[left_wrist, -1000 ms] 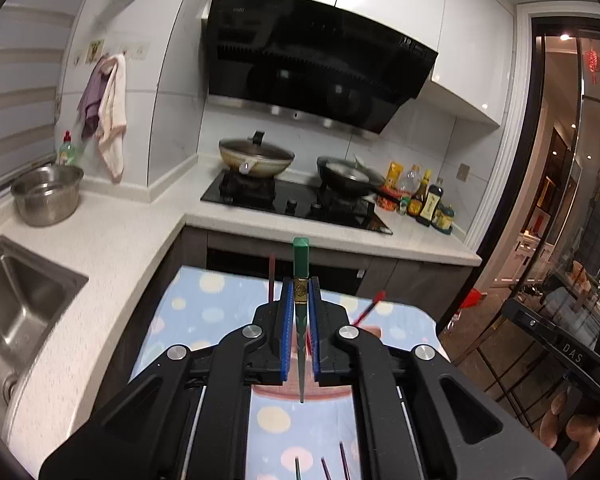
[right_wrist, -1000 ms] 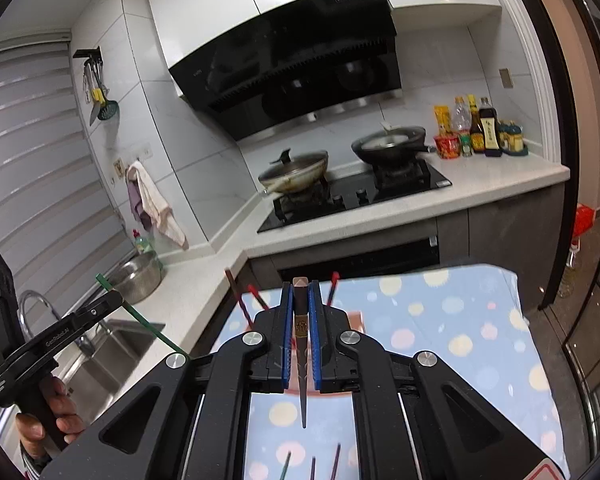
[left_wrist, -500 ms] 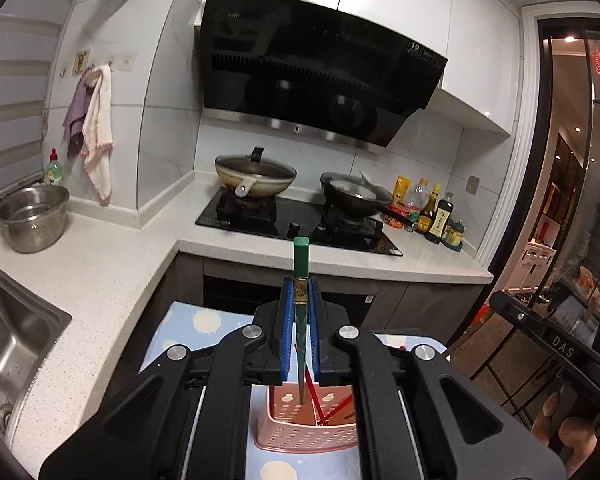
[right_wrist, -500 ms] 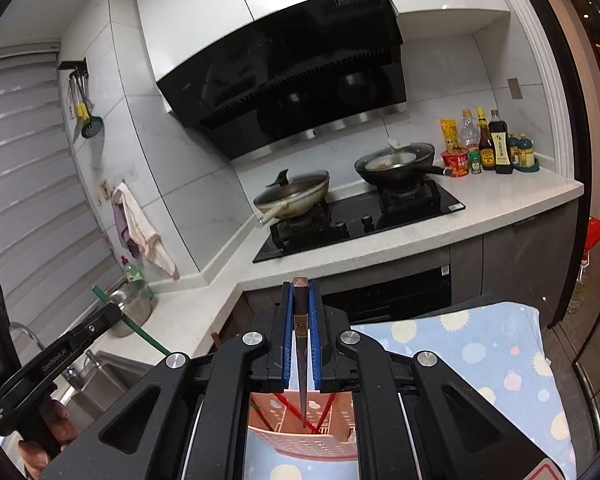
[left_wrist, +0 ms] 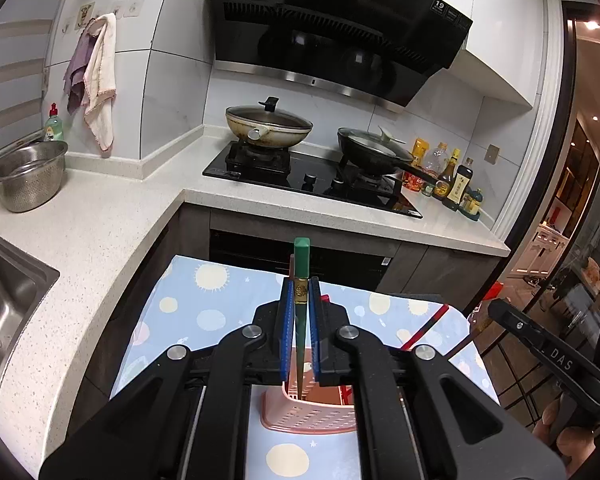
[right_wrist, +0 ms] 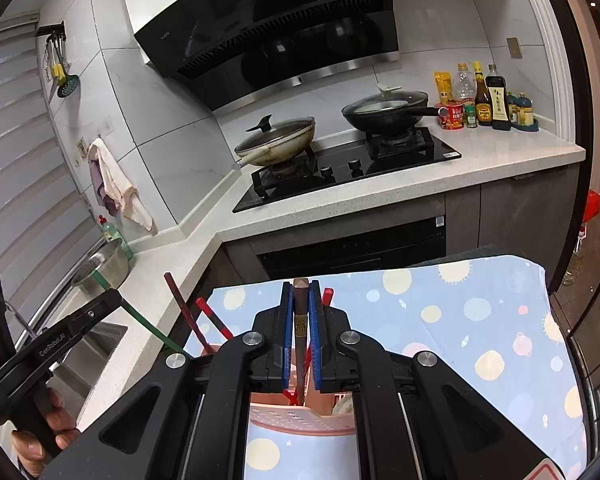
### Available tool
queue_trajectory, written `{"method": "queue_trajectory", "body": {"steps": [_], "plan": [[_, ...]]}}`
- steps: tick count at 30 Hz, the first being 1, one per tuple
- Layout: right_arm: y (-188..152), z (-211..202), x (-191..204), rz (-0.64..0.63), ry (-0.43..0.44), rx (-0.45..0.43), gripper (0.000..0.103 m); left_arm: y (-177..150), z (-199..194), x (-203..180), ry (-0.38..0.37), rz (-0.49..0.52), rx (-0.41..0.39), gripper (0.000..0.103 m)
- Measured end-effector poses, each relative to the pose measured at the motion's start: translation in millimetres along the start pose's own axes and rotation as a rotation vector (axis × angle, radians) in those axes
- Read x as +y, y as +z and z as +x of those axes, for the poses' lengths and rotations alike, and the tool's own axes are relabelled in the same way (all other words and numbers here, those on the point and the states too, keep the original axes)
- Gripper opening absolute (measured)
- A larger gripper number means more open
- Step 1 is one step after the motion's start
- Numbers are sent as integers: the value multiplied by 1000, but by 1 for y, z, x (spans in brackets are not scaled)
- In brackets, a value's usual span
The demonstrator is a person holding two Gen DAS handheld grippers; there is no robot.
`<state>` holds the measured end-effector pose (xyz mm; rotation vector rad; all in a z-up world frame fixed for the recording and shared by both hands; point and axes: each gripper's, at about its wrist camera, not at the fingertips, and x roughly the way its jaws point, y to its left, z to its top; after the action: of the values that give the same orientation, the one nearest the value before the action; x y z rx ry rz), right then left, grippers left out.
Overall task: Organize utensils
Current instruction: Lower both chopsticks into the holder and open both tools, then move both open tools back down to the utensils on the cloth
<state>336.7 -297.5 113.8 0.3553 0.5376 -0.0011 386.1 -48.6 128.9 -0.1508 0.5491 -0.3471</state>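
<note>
My left gripper (left_wrist: 300, 292) is shut on a green chopstick (left_wrist: 301, 256), held upright with its thin tip down at the mouth of a pink slotted basket (left_wrist: 308, 416). My right gripper (right_wrist: 300, 296) is shut on a brown chopstick (right_wrist: 300, 360), and its tip also hangs just over the pink basket (right_wrist: 300, 416). Red chopsticks (right_wrist: 214, 320) lean out of the basket. In the right wrist view the left gripper (right_wrist: 112, 300) shows at the left, a hand (right_wrist: 40, 440) holding it, with the green chopstick (right_wrist: 152, 330) slanting toward the basket.
The basket stands on a table with a blue dotted cloth (right_wrist: 460, 320). Beyond runs a white L-shaped counter (left_wrist: 100, 220) with a sink (left_wrist: 4, 300), a steel bowl (left_wrist: 30, 174), a hob with two lidded pans (left_wrist: 268, 128) and sauce bottles (left_wrist: 452, 176).
Both grippers have come down and forward with their chopsticks. The pink basket now sits directly under the fingers, and both chopstick tips hang at its opening.
</note>
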Motion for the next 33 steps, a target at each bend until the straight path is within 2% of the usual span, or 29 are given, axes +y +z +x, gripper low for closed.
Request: {"method": "queue_trajectory", "body": {"steps": [2,3,6,22,33], "plan": [[-2,-1,1,-5,-11,-9,9,-2,2,0,1,-2,12,8],[-2,-2,1,-5,-20,-13,15,-2,3,0,6,-4,14,10],[-4,-7,0,1,-24,-28,35,-5,3,0,17,-9,17,27],[-30,-37,6,-33,-28,0,35,-24,-21,-2,27,-2,28,31],[-67,-65,18,-67,-23,45,35,-52,-45,-9,25,22,54,31]]}}
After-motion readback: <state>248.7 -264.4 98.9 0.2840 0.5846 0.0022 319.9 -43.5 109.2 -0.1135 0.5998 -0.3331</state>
